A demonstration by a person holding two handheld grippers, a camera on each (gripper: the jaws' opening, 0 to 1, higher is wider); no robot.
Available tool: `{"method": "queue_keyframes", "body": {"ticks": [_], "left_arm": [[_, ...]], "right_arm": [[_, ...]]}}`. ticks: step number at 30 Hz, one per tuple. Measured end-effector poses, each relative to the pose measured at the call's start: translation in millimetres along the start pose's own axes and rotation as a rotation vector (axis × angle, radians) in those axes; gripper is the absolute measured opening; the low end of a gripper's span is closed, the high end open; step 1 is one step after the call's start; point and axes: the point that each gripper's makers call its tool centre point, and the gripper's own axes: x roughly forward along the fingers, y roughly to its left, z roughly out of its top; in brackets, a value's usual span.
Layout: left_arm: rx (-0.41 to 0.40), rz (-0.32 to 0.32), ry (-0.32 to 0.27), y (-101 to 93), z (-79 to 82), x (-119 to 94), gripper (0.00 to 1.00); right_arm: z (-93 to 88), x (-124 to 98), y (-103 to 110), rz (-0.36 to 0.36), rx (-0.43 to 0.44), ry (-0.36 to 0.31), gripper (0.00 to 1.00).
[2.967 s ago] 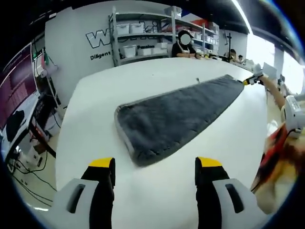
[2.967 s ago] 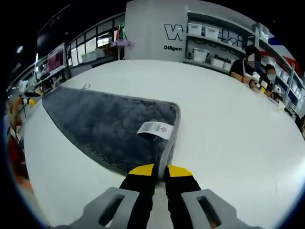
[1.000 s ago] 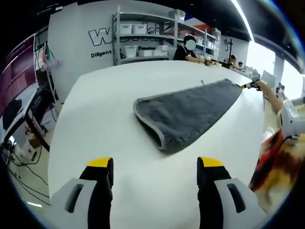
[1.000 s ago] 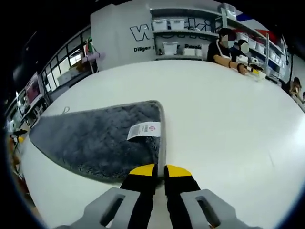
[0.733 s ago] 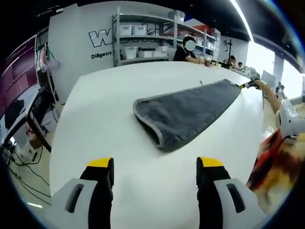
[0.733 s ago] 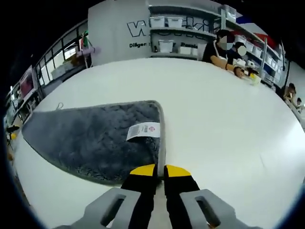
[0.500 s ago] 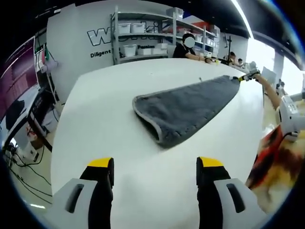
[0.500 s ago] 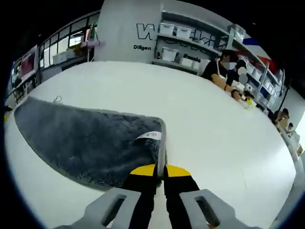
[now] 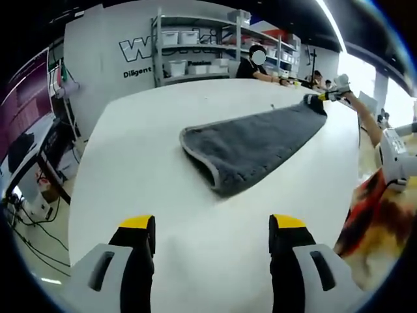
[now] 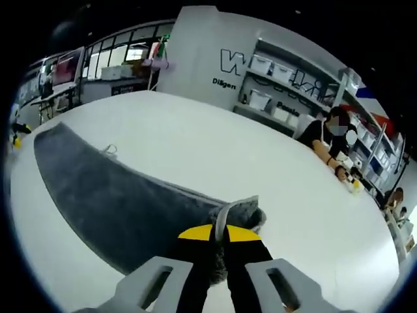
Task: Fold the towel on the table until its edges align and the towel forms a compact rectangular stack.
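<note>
Towel (image 9: 251, 147): grey, already doubled, lying flat on the white table (image 9: 143, 130) as a long strip. Long axis runs from the folded end nearest the left gripper (image 9: 212, 228) away to the far end, where the right gripper (image 10: 219, 233) sits. Right gripper: jaws clenched on the towel's end corner, lifted slightly off the table. Left gripper: jaws spread wide, holding nothing, hovering short of the folded end and well apart from it. Judgement: the next fold runs along that long axis, and the right gripper holds the working end.
</note>
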Motion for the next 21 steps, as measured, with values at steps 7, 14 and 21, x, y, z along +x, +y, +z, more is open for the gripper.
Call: {"method": "queue_keyframes", "body": {"ticks": [7,14,21], "left_arm": [[-0.004,0.005,-0.002,2.4,-1.3,-2,0.7],[0.003,-0.001,0.011,0.2,-4.1,-2,0.7],[0.007,0.001,0.014,0.3,-2.4,-4,0.7]], "right_arm": [[9.6,0,26,0.043,-0.05,-0.008,0.02],[13.8,1,53,0.094,-0.098,-0.008,0.02],[15.6,0,89,0.155,-0.176,0.003,0.02]]}}
